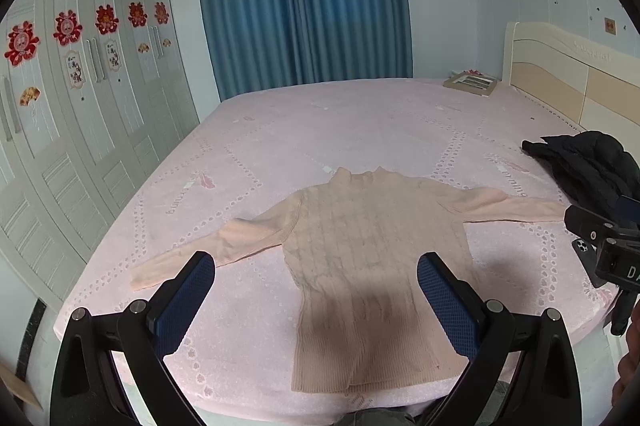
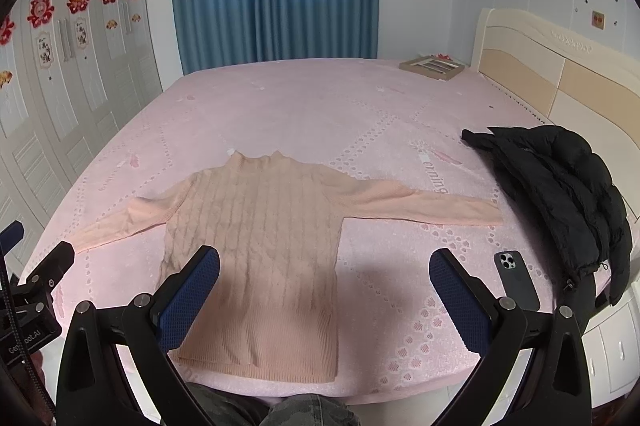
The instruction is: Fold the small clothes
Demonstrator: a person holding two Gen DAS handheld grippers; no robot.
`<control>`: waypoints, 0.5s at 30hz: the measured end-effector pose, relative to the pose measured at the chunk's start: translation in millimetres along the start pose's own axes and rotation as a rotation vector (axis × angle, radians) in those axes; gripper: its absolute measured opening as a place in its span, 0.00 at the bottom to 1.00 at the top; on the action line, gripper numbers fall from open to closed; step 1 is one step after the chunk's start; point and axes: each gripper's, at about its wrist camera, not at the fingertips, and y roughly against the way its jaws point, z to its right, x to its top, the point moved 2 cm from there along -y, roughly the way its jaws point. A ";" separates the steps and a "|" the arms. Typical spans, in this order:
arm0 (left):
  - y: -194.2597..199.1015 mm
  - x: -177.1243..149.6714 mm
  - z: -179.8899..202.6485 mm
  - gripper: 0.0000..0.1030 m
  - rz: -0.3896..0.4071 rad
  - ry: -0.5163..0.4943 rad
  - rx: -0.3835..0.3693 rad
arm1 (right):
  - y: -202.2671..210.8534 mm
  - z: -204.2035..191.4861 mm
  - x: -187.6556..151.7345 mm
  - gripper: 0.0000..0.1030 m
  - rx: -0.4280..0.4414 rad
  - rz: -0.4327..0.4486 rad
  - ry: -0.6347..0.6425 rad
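A small peach cable-knit sweater (image 1: 360, 258) lies flat on the pink bed, collar away from me, both sleeves spread out to the sides. It also shows in the right wrist view (image 2: 260, 250). My left gripper (image 1: 316, 266) is open and empty, held above the near part of the sweater, its blue pads wide apart. My right gripper (image 2: 324, 262) is open and empty, above the sweater's right hem side. The right gripper body shows at the right edge of the left wrist view (image 1: 608, 246).
The pink bed (image 2: 320, 114) fills the scene. A black jacket (image 2: 560, 186) lies at the right edge, with a phone (image 2: 516, 282) beside it. A flat box (image 2: 434, 66) lies at the far corner. The headboard (image 2: 560, 74) stands right, wardrobes (image 1: 80, 106) left.
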 end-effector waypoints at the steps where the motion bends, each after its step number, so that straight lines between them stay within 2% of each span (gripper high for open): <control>1: -2.2 0.3 -0.9 0.99 0.001 0.007 -0.003 | -1.8 -0.2 1.3 1.00 0.000 0.002 0.000; 8: -34.9 -3.7 -16.8 0.99 -0.035 0.050 -0.006 | -23.1 -4.6 5.7 1.00 0.014 0.010 0.002; 11: -62.1 -10.5 -35.7 0.99 -0.068 0.092 0.013 | -39.3 -6.5 6.3 1.00 0.056 0.024 0.003; 15: -111.9 -25.9 -71.6 0.99 -0.133 0.161 0.055 | -77.4 -9.2 5.4 1.00 0.027 0.005 0.032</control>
